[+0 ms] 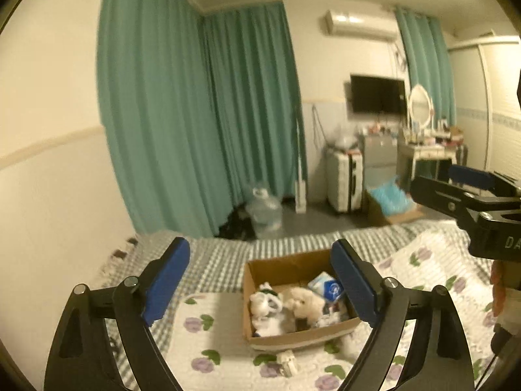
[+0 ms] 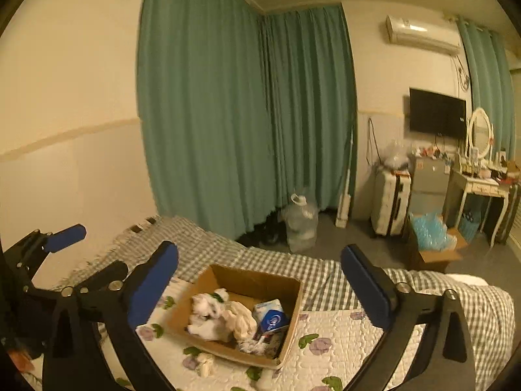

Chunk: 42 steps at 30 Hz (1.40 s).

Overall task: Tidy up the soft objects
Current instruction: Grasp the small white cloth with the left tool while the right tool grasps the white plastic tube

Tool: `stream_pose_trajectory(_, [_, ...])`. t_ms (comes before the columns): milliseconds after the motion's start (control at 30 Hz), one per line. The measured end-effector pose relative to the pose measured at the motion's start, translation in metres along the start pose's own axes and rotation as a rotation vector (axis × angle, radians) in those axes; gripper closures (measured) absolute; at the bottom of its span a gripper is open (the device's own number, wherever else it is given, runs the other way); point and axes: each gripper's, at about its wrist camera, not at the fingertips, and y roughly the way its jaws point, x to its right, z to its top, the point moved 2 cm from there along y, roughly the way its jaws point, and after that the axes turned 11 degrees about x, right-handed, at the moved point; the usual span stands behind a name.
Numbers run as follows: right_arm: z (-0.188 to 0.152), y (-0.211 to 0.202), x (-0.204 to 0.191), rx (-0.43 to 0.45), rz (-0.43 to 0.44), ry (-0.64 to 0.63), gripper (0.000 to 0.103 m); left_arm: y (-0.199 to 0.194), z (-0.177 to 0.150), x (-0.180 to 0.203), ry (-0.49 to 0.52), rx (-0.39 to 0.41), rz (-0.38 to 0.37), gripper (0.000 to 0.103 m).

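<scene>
An open cardboard box [image 1: 257, 268] [image 2: 294, 319] sits on the bed's floral quilt. In it lie a white plush toy [image 1: 265, 303] [image 2: 205, 306], a cream plush [image 1: 302, 303] [image 2: 241, 321] and a blue-and-white tissue pack [image 1: 327, 286] [image 2: 272, 317]. A small white soft item [image 1: 288, 361] [image 2: 205, 363] lies on the quilt in front of the box. My left gripper [image 1: 260, 280] is open and empty, above and before the box. My right gripper [image 2: 260, 285] is open and empty, also above the box; it shows at the right edge of the left wrist view [image 1: 469, 192].
The bed has a floral quilt [image 1: 211, 335] [image 2: 342, 335] over a checked sheet [image 2: 276, 260]. Beyond it stand green curtains [image 1: 202, 114], a water jug [image 2: 301, 224], a suitcase [image 2: 390, 207], a floor box with blue filling [image 2: 429, 238] and a dressing table [image 2: 482, 189].
</scene>
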Motion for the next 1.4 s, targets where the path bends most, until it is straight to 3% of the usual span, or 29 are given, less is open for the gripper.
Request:
stream_pose_trajectory(233, [0.01,-0.067,-0.018,0.006,0.011,-0.041,0.001,-0.053,-0.003,-0.008,0.014,0.045,0.018,0.013])
stream_pose_trajectory(467, [-0.034,-0.084,-0.026,-0.058,0.038,-0.068,0.001,-0.06,-0.055,-0.009,-0.035,-0.02,0.059,0.013])
stream_pose_trajectory(667, [-0.112,-0.045,-0.023,-0.206,0.076,-0.048,0.001,-0.039,-0.121,-0.01,-0.073,-0.146,0.095,0.013])
stream_pose_trajectory(1067, [-0.249,0.053,0.011,-0.455,0.027,0.019,0.001,0.029,-0.226,0.005,-0.119,-0.37,0.083,0.013])
stream_pose_trajectory(1233, [-0.291,0.081,0.018,-0.535,0.043,0.049,0.01,0.059,-0.253,0.016,-0.122,-0.425,0.062,0.013])
stream_pose_trajectory(1333, [-0.31,0.094,0.021,-0.583,0.058,0.071,0.026,0.077,-0.268,0.024,-0.119,-0.461,0.029,0.013])
stream_pose_trajectory(1400, [-0.323,0.103,0.022,-0.621,0.073,0.081,0.042,0.086,-0.276,0.03,-0.116,-0.478,0.002,0.013])
